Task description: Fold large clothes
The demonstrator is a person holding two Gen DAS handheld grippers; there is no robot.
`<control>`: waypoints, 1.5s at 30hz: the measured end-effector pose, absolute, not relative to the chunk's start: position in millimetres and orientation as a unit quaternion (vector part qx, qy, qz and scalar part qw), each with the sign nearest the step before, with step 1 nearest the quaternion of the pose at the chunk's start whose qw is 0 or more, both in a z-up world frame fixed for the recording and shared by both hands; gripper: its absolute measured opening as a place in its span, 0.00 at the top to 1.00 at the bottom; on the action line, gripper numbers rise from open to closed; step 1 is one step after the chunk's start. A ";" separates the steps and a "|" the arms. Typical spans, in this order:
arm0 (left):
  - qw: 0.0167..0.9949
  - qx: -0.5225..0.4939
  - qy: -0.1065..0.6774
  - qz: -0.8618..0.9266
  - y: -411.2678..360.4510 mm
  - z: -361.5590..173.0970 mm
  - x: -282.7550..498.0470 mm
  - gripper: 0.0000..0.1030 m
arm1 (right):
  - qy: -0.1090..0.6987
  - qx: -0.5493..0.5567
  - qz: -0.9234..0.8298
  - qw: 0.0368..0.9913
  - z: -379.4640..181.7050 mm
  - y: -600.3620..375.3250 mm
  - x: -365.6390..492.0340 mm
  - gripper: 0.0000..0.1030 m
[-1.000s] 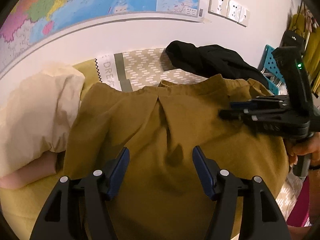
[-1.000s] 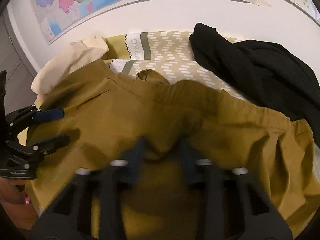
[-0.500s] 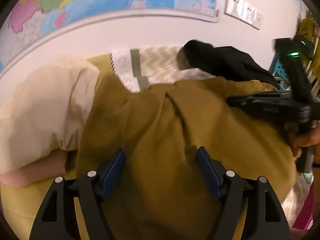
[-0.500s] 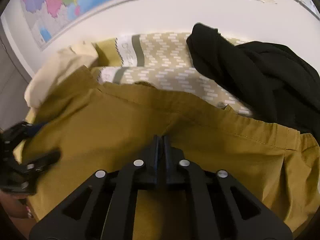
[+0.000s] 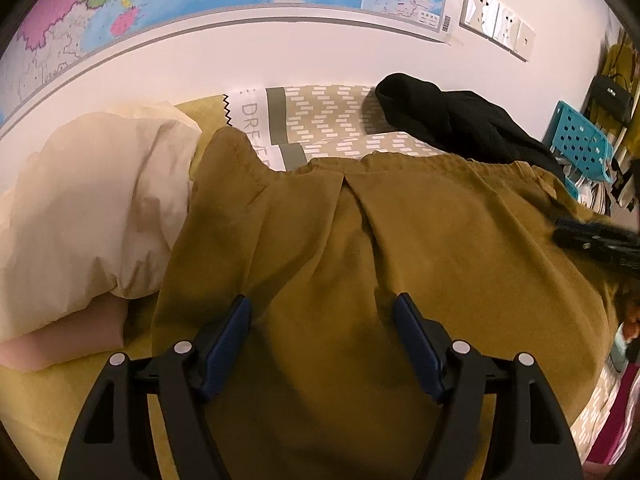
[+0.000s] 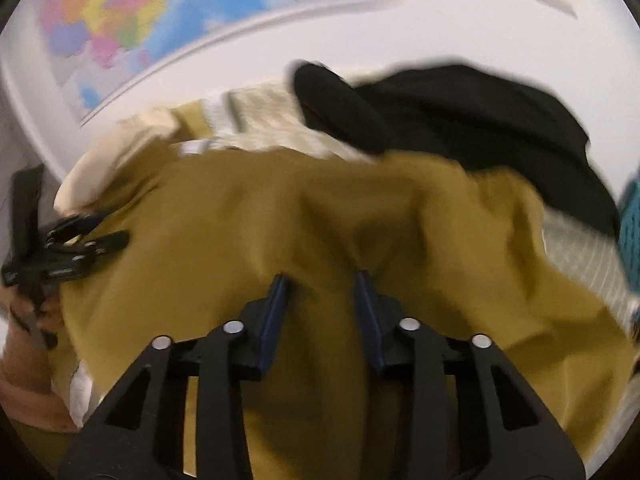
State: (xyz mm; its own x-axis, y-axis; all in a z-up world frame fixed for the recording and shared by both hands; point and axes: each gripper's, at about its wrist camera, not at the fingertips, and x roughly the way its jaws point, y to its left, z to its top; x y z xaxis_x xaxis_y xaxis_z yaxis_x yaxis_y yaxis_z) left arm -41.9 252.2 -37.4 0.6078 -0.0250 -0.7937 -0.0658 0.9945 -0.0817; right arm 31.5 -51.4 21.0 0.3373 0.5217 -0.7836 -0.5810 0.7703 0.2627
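Observation:
A large mustard-brown garment (image 5: 360, 264) lies spread over the bed, its gathered hem toward the wall; it also fills the blurred right wrist view (image 6: 320, 220). My left gripper (image 5: 322, 320) is open, its blue-padded fingers just above the cloth near its front part. My right gripper (image 6: 322, 292) is open over the cloth, nothing between its fingers; its tips show at the right edge of the left wrist view (image 5: 592, 240). The left gripper shows at the left of the right wrist view (image 6: 86, 232).
A cream garment (image 5: 88, 208) is heaped at the left and a black garment (image 5: 452, 124) at the back right. A patterned bedcover (image 5: 328, 120) reaches the white wall with a map (image 5: 200, 4). A teal perforated crate (image 5: 580, 140) stands at the far right.
My right gripper was shut on the cloth half a second ago and is open now, and it has moved. The left gripper stayed open and shifted slightly over the garment.

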 end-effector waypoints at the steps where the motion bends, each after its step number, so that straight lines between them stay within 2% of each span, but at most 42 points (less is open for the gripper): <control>1: 0.895 -0.053 0.444 0.012 252.8 -38.8 -41.6 0.30 | 0.474 -0.008 0.342 0.811 17.5 -56.7 35.8 0.68; 4: 0.894 -0.049 0.444 0.019 251.7 -38.1 -43.5 0.30 | 0.448 0.015 0.338 0.827 36.0 -71.1 31.1 0.52; 8: 0.901 -0.040 0.432 0.016 249.4 -31.3 -56.7 0.30 | 0.411 0.063 0.352 0.838 63.0 -108.2 10.0 0.42; 13: 0.913 -0.062 0.404 -0.005 255.2 -17.6 -86.5 0.29 | 0.408 0.068 0.312 0.855 64.0 -155.7 -15.0 0.42; 15: 0.915 -0.052 0.401 -0.008 254.0 -18.0 -93.2 0.28 | 0.420 0.056 0.298 0.855 51.2 -160.6 -15.5 0.46; 16: 0.914 -0.042 0.403 -0.001 252.8 -21.0 -93.9 0.28 | 0.427 0.053 0.292 0.854 44.2 -161.7 -12.7 0.57; 17: 0.911 -0.035 0.410 0.006 253.2 -27.0 -92.0 0.29 | 0.435 0.043 0.279 0.855 33.1 -163.7 -8.4 0.74; 19: 0.911 -0.044 0.409 0.007 257.2 -33.1 -89.3 0.29 | 0.446 0.058 0.253 0.856 13.3 -172.3 5.9 0.83; 20: 0.912 -0.049 0.408 0.009 259.7 -34.9 -87.9 0.30 | 0.449 0.077 0.251 0.854 8.6 -180.3 9.2 0.91; 21: 0.911 -0.053 0.410 0.011 260.9 -35.6 -86.7 0.30 | 0.456 0.119 0.247 0.847 2.1 -189.5 14.9 0.92; 22: 0.910 -0.057 0.411 0.013 261.1 -35.1 -86.3 0.30 | 0.458 0.137 0.249 0.843 1.2 -194.3 15.3 0.91; 24: 0.911 -0.051 0.409 0.018 257.7 -31.8 -90.4 0.30 | 0.453 0.137 0.252 0.844 5.7 -194.7 9.4 0.82; 26: 0.914 -0.052 0.401 0.020 258.4 -26.1 -98.6 0.30 | 0.444 0.129 0.256 0.849 14.6 -194.1 -1.8 0.57; 28: 0.918 -0.072 0.389 0.014 265.2 -18.4 -112.9 0.29 | 0.434 0.130 0.260 0.852 23.5 -198.4 -12.4 0.49; 32: 0.923 -0.109 0.368 0.017 281.4 -3.8 -140.2 0.28 | 0.412 0.137 0.280 0.856 41.8 -204.6 -40.2 0.45; 37: 0.911 -0.134 0.389 0.017 289.6 -7.6 -169.7 0.28 | 0.414 0.131 0.293 0.852 45.4 -203.8 -58.9 0.42; 43: 0.888 -0.165 0.429 -0.025 277.6 -31.1 -182.6 0.28 | 0.429 0.178 0.308 0.830 32.4 -209.4 -81.1 0.28; 45: 0.882 -0.173 0.437 -0.039 272.7 -37.0 -184.9 0.28 | 0.434 0.193 0.314 0.822 30.1 -212.9 -87.9 0.28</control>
